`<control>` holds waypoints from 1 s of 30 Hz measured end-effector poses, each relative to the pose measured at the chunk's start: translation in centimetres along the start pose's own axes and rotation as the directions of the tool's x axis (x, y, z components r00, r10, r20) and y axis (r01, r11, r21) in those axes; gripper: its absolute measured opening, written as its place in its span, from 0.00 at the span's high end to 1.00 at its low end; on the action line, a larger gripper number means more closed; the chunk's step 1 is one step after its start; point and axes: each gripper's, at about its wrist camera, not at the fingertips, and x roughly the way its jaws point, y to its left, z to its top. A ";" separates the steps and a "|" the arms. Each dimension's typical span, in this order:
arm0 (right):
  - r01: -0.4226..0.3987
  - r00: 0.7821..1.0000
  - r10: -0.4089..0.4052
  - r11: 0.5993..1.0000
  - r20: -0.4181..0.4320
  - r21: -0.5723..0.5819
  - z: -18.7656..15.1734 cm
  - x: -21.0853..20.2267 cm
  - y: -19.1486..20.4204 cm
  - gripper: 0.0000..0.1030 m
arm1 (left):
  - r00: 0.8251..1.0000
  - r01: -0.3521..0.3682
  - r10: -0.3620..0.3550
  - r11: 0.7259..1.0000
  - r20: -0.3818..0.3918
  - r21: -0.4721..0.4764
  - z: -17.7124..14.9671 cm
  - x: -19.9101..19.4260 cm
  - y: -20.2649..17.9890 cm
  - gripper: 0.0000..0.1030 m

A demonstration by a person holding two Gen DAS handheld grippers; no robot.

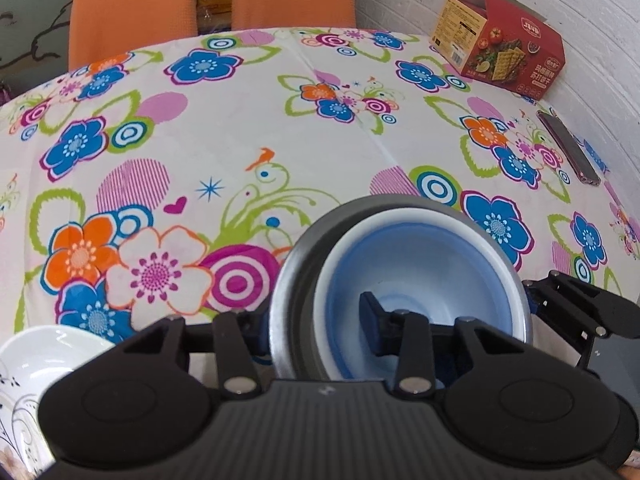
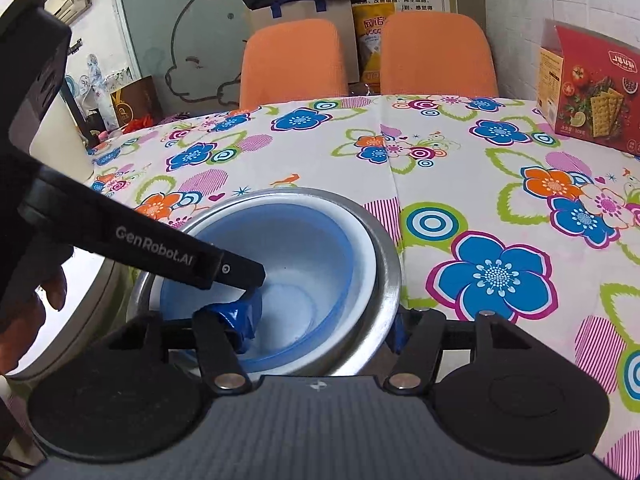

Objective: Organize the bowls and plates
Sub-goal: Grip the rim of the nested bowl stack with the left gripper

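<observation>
A blue-and-white bowl (image 1: 424, 264) sits nested inside a metal bowl (image 1: 292, 280) on the flowered tablecloth. My left gripper (image 1: 316, 320) straddles the left wall of the stack, one finger outside the metal bowl and one blue pad inside the blue bowl. My right gripper (image 2: 320, 328) straddles the right wall of the same stack (image 2: 320, 256), its left pad inside the blue bowl (image 2: 288, 264) and its right finger outside the metal rim (image 2: 388, 264). The left gripper's arm (image 2: 160, 248) crosses the right wrist view. A white patterned dish (image 1: 36, 364) lies at the near left.
A red cracker box (image 1: 500, 44) stands at the far right by the wall, with a phone (image 1: 568, 148) lying nearer. Two orange chairs (image 1: 132, 8) stand behind the table's far edge. A white dish edge (image 2: 80, 320) lies left of the bowls.
</observation>
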 end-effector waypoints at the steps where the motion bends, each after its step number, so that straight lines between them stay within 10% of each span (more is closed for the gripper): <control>1: 0.006 1.000 -0.006 1.000 0.003 0.000 0.0 0.0 0.0 0.54 | 1.000 0.003 -0.003 1.000 -0.006 -0.016 0.1 -0.1 0.0 0.66; 30: -0.018 0.999 0.014 0.996 0.044 0.090 -1.5 -1.7 -3.0 0.51 | 1.000 0.008 -0.009 0.999 0.030 0.032 -0.3 0.9 -3.7 0.61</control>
